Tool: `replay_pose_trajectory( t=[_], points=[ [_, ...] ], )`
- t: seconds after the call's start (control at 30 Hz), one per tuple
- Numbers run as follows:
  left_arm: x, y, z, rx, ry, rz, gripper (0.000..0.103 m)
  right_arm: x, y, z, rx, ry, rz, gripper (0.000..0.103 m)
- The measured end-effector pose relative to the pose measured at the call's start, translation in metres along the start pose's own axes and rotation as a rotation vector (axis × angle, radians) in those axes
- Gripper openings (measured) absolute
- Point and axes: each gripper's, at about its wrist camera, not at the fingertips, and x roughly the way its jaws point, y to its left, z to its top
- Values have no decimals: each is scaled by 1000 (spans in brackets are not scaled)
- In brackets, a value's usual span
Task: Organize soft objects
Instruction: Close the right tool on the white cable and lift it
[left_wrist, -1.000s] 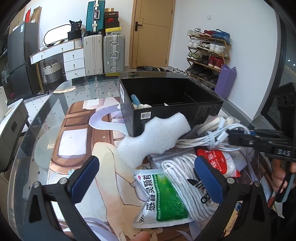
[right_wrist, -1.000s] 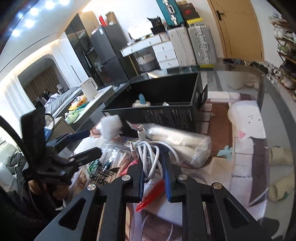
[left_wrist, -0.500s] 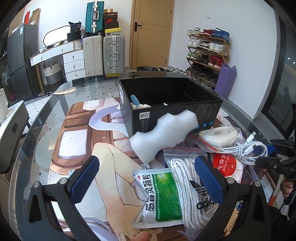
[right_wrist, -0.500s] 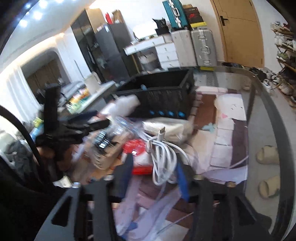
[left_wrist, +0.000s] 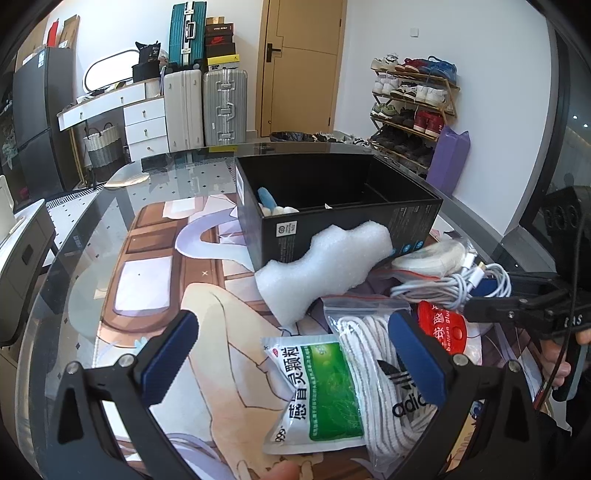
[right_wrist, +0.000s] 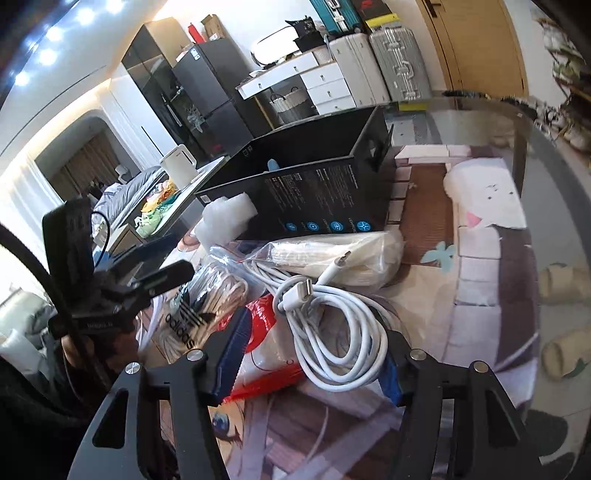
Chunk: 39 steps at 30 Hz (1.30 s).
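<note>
A coiled white cable (right_wrist: 332, 325) lies between the wide-open jaws of my right gripper (right_wrist: 314, 365), resting on the pile; it also shows in the left wrist view (left_wrist: 450, 284). My left gripper (left_wrist: 295, 354) is open and empty above a green medicine packet (left_wrist: 317, 391) and a bagged white Adidas rope (left_wrist: 380, 362). A white foam piece (left_wrist: 325, 266) leans on the open black box (left_wrist: 332, 221), which holds a small blue and white item (left_wrist: 269, 203). A red packet (left_wrist: 447, 325) and a bagged cream roll (right_wrist: 343, 254) lie in the pile.
The glass table carries a printed mat (left_wrist: 155, 280). Its curved edge (left_wrist: 55, 258) is at the left. Suitcases (left_wrist: 221, 107), a door and a shoe rack (left_wrist: 413, 99) stand beyond the table. Slippers (right_wrist: 561, 284) lie on the floor to the right.
My right gripper was shut on the white cable and has opened; the cable now lies loose on the pile. The right gripper swung back toward the pile. The left gripper stayed still.
</note>
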Motion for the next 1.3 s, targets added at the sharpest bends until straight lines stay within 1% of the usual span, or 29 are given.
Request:
replay_pose_trajectory(
  t=[0.13, 0.2, 0.27, 0.3, 0.37, 0.4, 0.47, 0.53, 0.73, 1.0, 1.1, 1.3],
  points=[
    [0, 0, 0, -1, 0, -2, 103, 2, 0, 5, 29, -16, 30, 62],
    [0, 0, 0, 0, 1, 1, 103, 1, 0, 6, 37, -34, 51, 56],
    [0, 0, 0, 0, 0, 0, 103, 1, 1, 5, 46, -44, 65, 45],
    [0, 0, 0, 2, 0, 1, 103, 0, 2, 5, 49, -48, 67, 43],
    [1, 1, 0, 2, -1, 1, 103, 0, 3, 4, 51, -55, 75, 35],
    [1, 1, 0, 4, -1, 2, 103, -1, 4, 4, 49, -63, 76, 33],
    [1, 1, 0, 3, -1, 1, 103, -4, 9, 3, 36, -83, 81, 27],
    [1, 1, 0, 4, -2, 2, 103, -8, 14, 2, 21, -100, 75, 25],
    [1, 1, 0, 4, -3, 2, 103, -23, 22, 2, 9, -159, 82, 22],
    [-1, -1, 0, 3, 0, -5, 103, -55, 27, 4, 8, -261, 143, 21],
    [-4, -5, -1, 12, 2, -11, 103, -65, 28, 5, 11, -298, 144, 21],
    [-8, -10, -6, 22, 3, -11, 103, -76, 26, 4, 6, -311, 137, 21]
  ],
)
